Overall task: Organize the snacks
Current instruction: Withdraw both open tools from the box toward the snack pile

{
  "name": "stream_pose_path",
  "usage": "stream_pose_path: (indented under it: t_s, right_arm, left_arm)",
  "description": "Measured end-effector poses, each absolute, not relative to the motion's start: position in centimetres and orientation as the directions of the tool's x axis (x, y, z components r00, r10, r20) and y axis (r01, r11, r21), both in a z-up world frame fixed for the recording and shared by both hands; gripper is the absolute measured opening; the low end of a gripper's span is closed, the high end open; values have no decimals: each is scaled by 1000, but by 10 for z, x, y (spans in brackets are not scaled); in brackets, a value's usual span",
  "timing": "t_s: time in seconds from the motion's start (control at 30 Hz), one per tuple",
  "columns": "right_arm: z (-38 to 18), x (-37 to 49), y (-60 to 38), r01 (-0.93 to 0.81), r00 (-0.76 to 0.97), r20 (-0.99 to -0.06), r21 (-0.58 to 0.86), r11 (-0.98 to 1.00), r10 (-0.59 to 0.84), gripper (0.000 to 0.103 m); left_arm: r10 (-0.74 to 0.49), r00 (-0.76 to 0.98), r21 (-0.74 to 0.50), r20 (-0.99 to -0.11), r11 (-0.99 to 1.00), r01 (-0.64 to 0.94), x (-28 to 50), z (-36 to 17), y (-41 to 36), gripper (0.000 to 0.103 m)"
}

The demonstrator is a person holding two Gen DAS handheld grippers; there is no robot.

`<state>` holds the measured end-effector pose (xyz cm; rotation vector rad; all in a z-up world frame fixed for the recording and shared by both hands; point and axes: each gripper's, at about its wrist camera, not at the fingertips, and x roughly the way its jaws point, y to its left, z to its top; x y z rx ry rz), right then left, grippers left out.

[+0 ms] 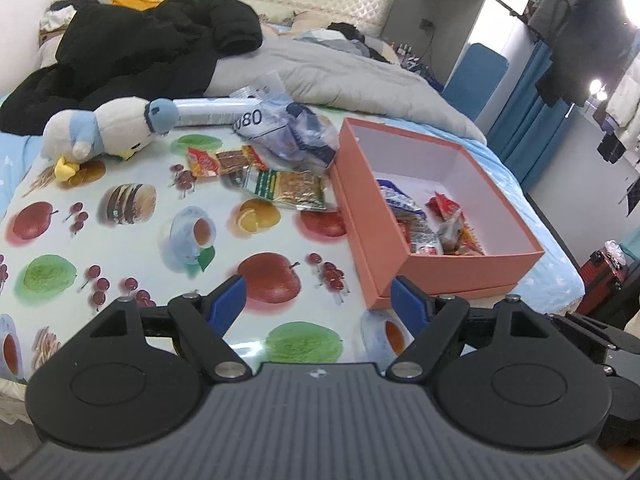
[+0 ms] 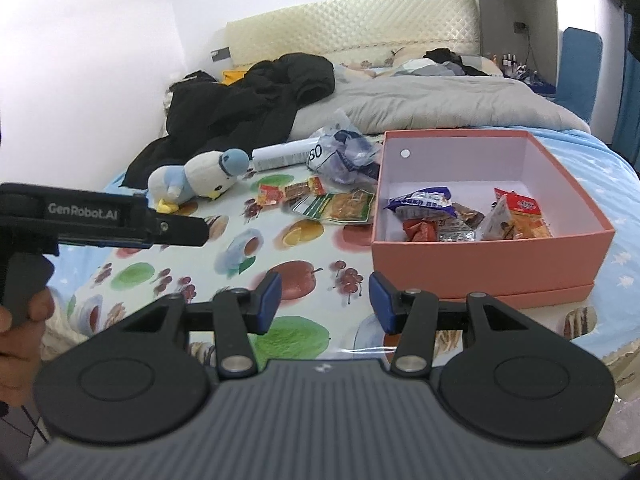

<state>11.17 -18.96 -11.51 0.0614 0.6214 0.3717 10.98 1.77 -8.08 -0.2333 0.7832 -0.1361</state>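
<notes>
A bed fills the room's middle, with a grey quilt and a black jacket heaped toward the padded headboard; a rack of hanging clothes stands at the right edge of the left wrist view. On the near part of the bed lies a glossy fruit-print sheet, which carries the things. An open salmon-pink box sits on its right side and already holds several snack packets, among them a blue-and-white one and red ones; their labels are too small to read. Left of the box, loose on the sheet, are a green-edged snack packet, touching a red snack packet behind it, and a crumpled clear bag with a white tube partly hidden under it. A plush penguin lies on its side further left. The left gripper hovers over the sheet's near edge, tilted downward, its blue pads wide apart with nothing between them. The right gripper hovers likewise, pads less far apart and also empty. In the right wrist view the left tool reaches in from the left, held by a hand which is cut off by the frame.
</notes>
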Motion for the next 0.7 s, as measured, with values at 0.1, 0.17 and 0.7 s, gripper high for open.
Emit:
stream_pose_path:
  t_s: [0.1, 0.17, 0.7]
  right_arm:
    - [-117, 122, -182, -323, 745, -563, 166, 932, 358, 51]
    - [-120, 130, -176, -325, 741, -567, 165, 931, 359, 51]
    - [-152, 221, -116, -404, 668, -634, 131, 905, 390, 51]
  left_arm:
    - [-198, 689, -256, -697, 967, 20, 125, -89, 28, 83]
    - [-198, 685, -254, -701, 967, 20, 136, -94, 33, 83]
    - [-145, 629, -248, -764, 966, -79, 254, -154, 75, 83]
